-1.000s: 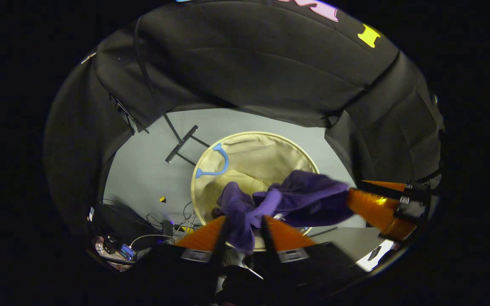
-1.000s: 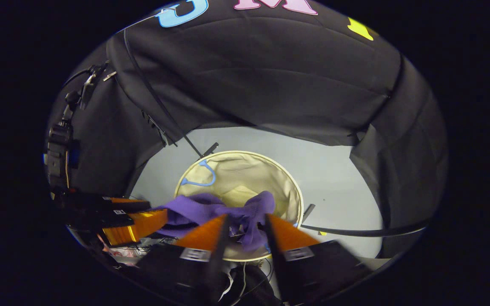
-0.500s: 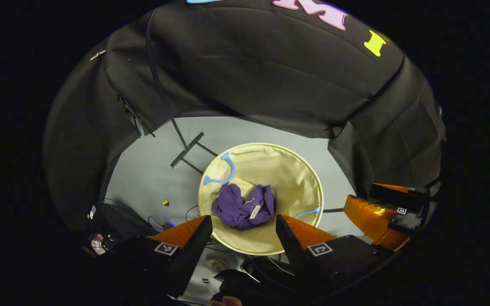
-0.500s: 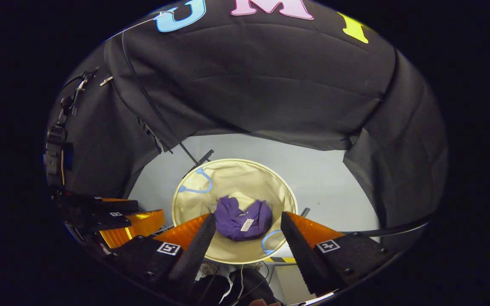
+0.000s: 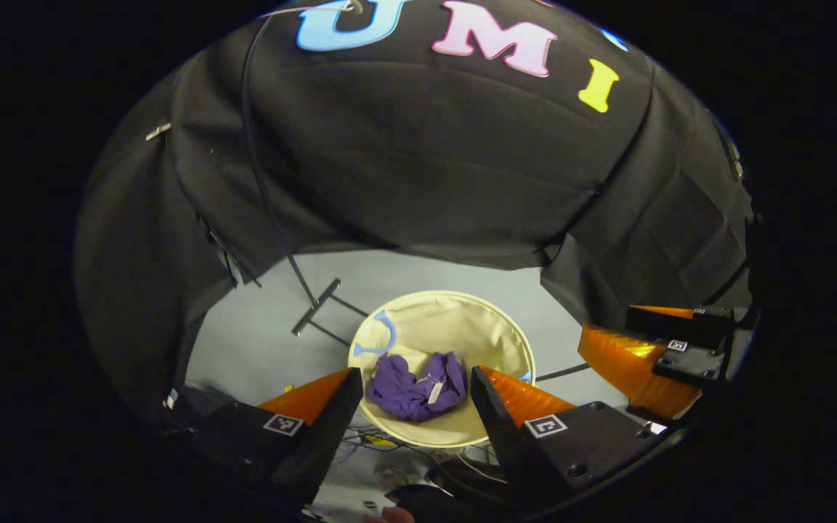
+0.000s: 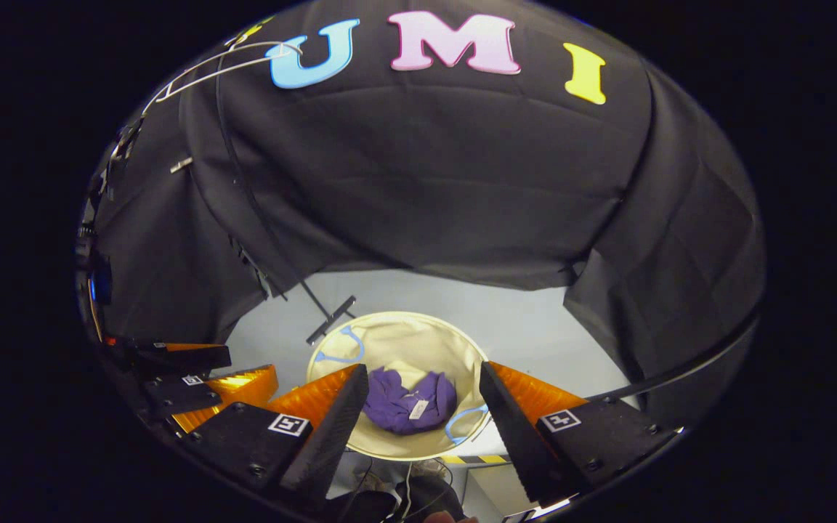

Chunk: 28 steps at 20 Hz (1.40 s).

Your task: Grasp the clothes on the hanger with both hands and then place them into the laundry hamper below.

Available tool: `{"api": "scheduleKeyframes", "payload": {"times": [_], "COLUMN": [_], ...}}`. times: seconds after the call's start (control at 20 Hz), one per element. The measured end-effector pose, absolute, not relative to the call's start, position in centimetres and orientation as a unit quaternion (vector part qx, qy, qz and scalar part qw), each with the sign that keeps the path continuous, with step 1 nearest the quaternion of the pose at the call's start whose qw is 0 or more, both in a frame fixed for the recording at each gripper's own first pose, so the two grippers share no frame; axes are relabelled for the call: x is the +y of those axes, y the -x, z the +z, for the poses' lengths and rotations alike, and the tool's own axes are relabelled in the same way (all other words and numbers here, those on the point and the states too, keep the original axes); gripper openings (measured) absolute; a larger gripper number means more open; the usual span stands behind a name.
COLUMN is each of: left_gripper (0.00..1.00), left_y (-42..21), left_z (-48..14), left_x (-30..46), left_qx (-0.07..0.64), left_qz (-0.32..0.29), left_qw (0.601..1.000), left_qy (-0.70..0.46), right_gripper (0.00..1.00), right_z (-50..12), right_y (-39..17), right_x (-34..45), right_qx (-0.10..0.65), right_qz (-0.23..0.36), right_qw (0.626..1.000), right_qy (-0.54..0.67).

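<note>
1. Left gripper view: the grey floor (image 5: 259, 341) is seen below, with the round cream laundry hamper (image 5: 491, 327) standing on it, near the middle.
2. The purple clothes (image 5: 415, 388) are seen crumpled inside the hamper, at its near side; in the right gripper view the clothes (image 6: 407, 399) lie likewise on the hamper (image 6: 404, 341) bottom.
3. A black stand foot (image 5: 314, 307) is seen on the floor just left of the hamper, at its far side.
4. The left gripper (image 5: 411, 407) is held wide open above the hamper, with nothing between its fingers.
5. The right gripper (image 6: 422, 414) is likewise spread wide and empty; it is also seen at the right (image 5: 640, 359) in the left gripper view.
6. The task is judged done. Little can go wrong now; a careless lowering could snag the cloth or tip the light hamper.
7. A small white tag (image 5: 434, 392) is seen on the clothes; its writing is too small to be read.
</note>
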<state>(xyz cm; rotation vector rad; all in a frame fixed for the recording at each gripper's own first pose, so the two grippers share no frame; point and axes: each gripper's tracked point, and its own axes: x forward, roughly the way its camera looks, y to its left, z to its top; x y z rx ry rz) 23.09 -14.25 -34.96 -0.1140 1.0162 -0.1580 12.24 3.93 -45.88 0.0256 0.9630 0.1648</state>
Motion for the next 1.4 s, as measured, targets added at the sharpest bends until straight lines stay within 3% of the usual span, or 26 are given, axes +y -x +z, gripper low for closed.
{"api": "scheduleKeyframes", "payload": {"times": [0.05,0.1,0.25,0.3,0.7,1.4], "left_gripper": [0.90,0.94,0.90,0.94,0.94,0.94], "left_y": [-23.1,-23.1,-23.2,-23.1,-21.7,-15.8], "left_z": [-33.4,-32.3,-27.5,-25.6,-12.6,5.8], "left_x": [-14.1,-14.1,-13.4,-12.8,-9.4,-9.3], "left_qx": [0.470,0.455,0.406,0.387,0.253,0.097], "left_qz": [-0.082,-0.088,-0.099,-0.100,-0.097,-0.083], "left_qw": [0.877,0.885,0.907,0.915,0.961,0.992], "left_qy": [0.053,0.054,0.055,0.053,0.056,0.023], "right_gripper": [0.99,0.99,0.99,0.99,0.99,0.99], "right_z": [-44.2,-42.7,-38.0,-36.2,-24.5,-9.5], "right_y": [-12.4,-12.7,-12.4,-12.4,-10.6,-7.3], "right_x": [4.3,4.4,5.0,5.2,5.1,2.3], "right_qx": [0.446,0.431,0.385,0.371,0.270,0.130], "right_qz": [0.076,0.073,0.063,0.059,0.026,0.017], "right_qw": [0.892,0.899,0.921,0.927,0.962,0.991], "right_qy": [-0.014,-0.013,-0.010,-0.012,-0.028,-0.030]}}
